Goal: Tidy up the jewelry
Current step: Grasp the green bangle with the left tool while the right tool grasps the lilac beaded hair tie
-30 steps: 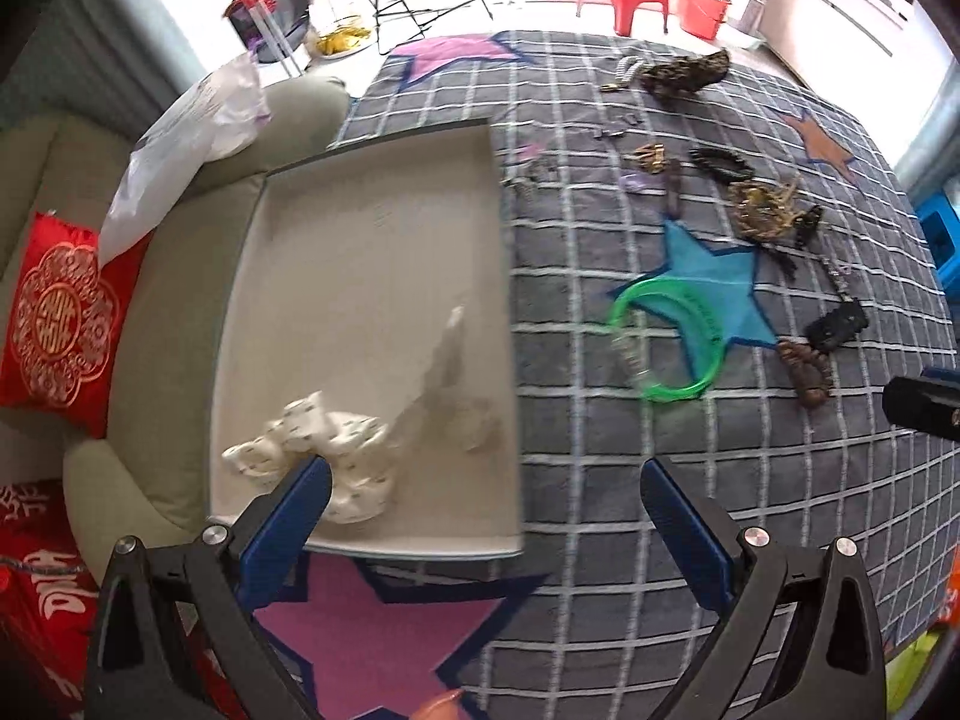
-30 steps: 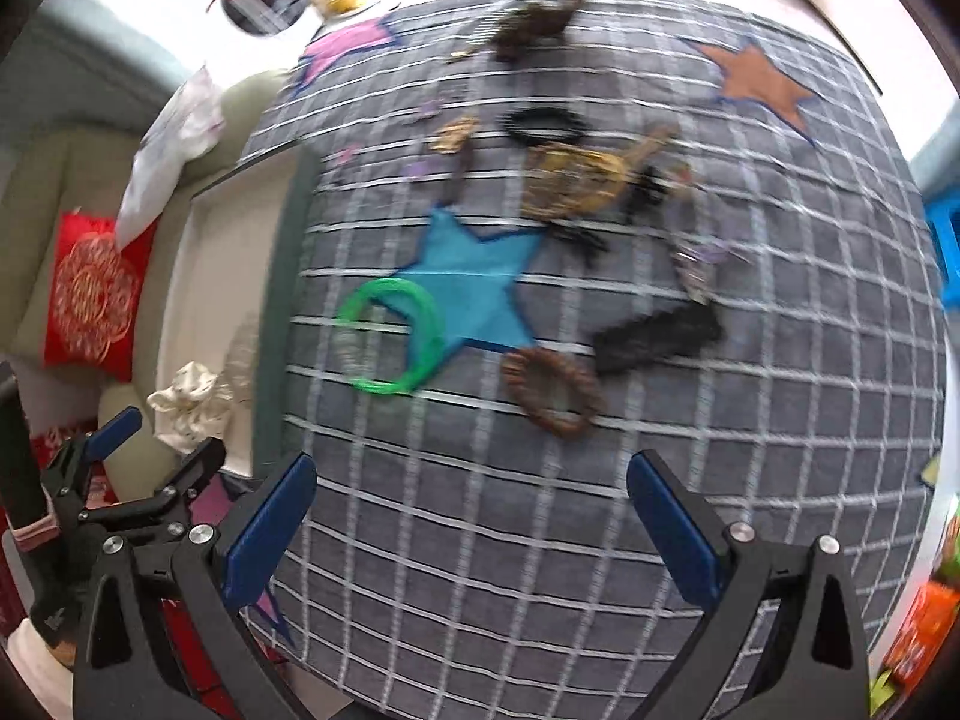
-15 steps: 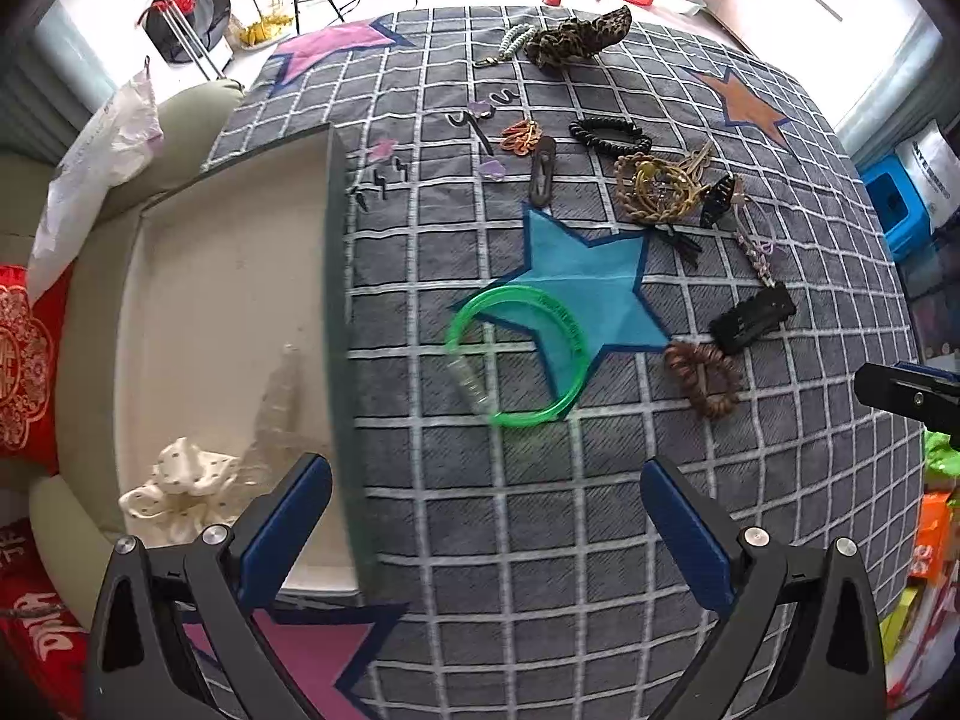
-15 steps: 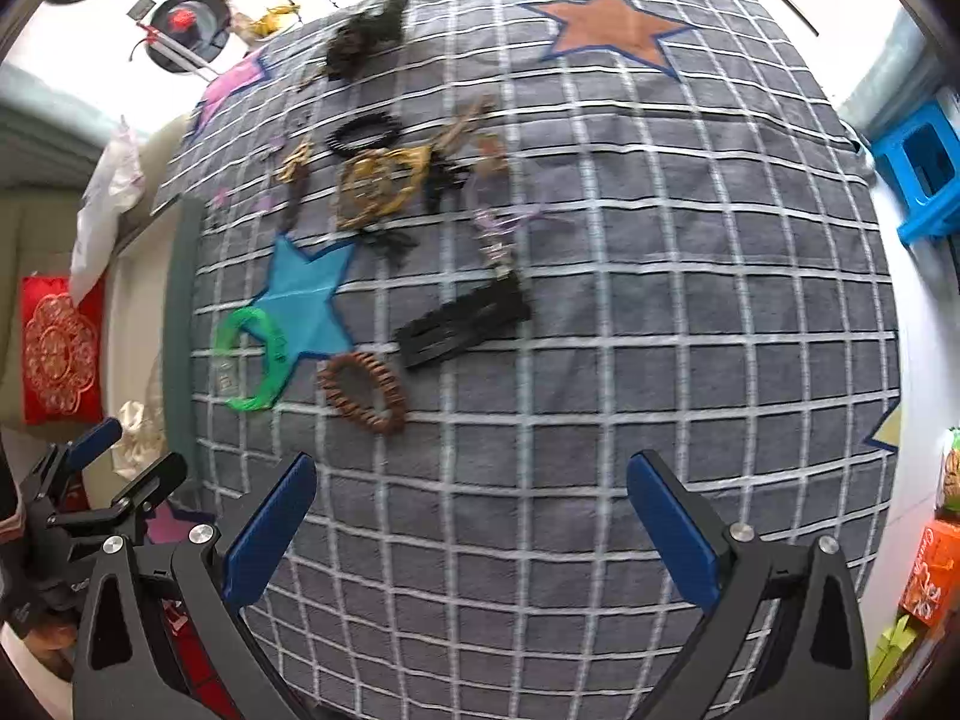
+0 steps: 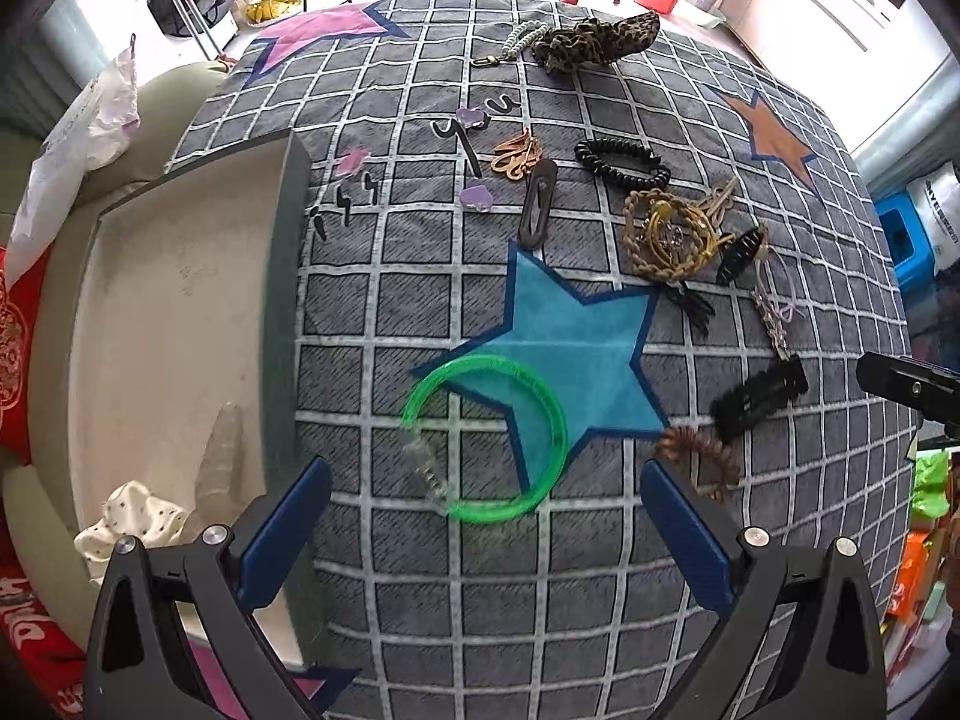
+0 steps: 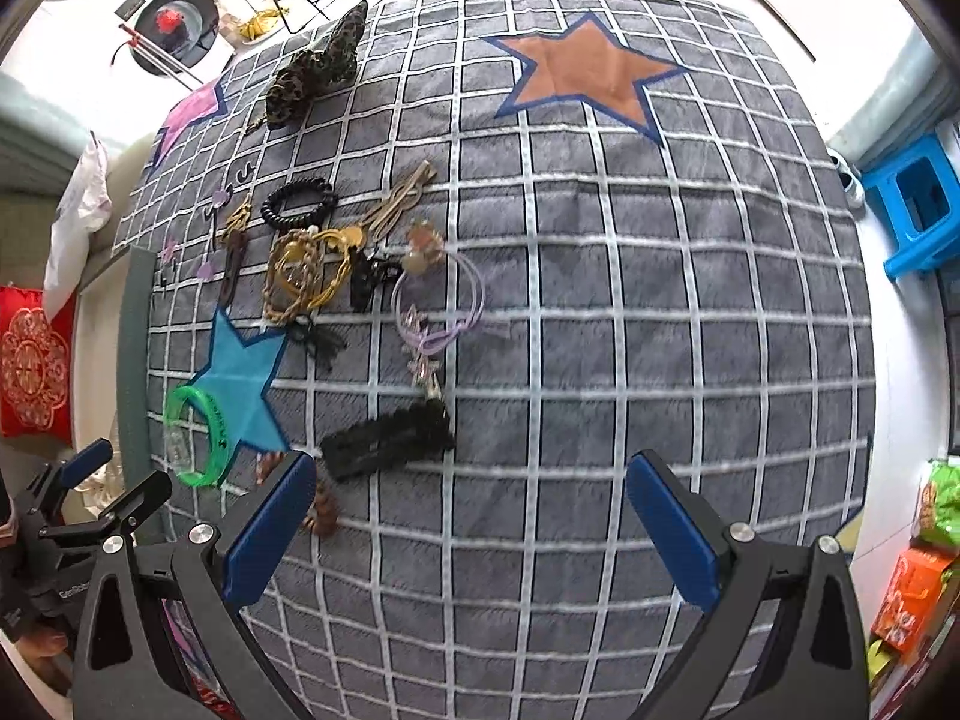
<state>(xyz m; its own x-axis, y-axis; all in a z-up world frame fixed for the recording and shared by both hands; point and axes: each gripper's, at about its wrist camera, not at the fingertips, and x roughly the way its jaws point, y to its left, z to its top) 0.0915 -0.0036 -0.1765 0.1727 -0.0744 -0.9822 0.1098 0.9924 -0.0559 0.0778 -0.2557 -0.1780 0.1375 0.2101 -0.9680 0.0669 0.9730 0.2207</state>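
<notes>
Hair accessories and jewelry lie scattered on a grey checked cloth. A green bangle (image 5: 487,438) lies just ahead of my open, empty left gripper (image 5: 486,534). A brown scrunchie (image 5: 699,456) sits beside its right finger. A black fuzzy clip (image 6: 387,441) lies just ahead of my open, empty right gripper (image 6: 471,528). A purple cord bracelet (image 6: 435,306), a gold braided band (image 6: 306,276) and a black coil tie (image 6: 300,202) lie farther off. A beige tray (image 5: 174,324) at the left holds a white scrunchie (image 5: 135,525) and a clear clip (image 5: 221,456).
A leopard-print scrunchie (image 5: 594,42) lies at the far edge. Small clips (image 5: 480,180) lie near the tray's far corner. A green cushion and red pillow (image 5: 12,330) are left of the tray. A blue stool (image 6: 912,204) stands off the right side.
My left gripper has swung right, from over the tray to over the green bangle. My right gripper has moved right and forward, bringing the black fuzzy clip close ahead.
</notes>
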